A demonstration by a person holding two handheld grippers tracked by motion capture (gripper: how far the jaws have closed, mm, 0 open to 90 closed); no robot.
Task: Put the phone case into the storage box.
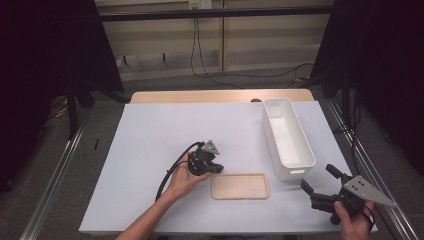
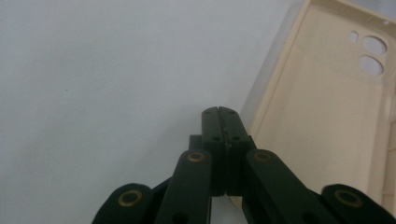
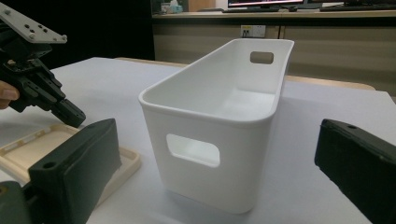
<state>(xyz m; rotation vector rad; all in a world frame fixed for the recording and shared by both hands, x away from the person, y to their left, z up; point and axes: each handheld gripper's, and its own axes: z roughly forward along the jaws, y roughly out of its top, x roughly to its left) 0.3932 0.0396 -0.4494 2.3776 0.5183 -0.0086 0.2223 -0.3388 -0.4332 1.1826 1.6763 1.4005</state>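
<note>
A beige phone case (image 1: 240,186) lies open side up on the white table cover, near the front middle. In the left gripper view the phone case (image 2: 327,116) shows its camera holes at the upper right. My left gripper (image 1: 218,168) is shut with nothing between its jaws; its tips (image 2: 218,112) rest at the case's left edge. My right gripper (image 1: 315,180) stands open at the front right, pointing at the white bin (image 3: 219,126). The left gripper (image 3: 77,119) also appears at the left of the right gripper view, above the phone case (image 3: 28,151).
A long white plastic bin (image 1: 287,137) with handle cut-outs stands empty on the right side of the table. The white cover (image 1: 165,130) spreads over most of the table; a wooden edge (image 1: 200,96) runs along the back. Black curtains hang at both sides.
</note>
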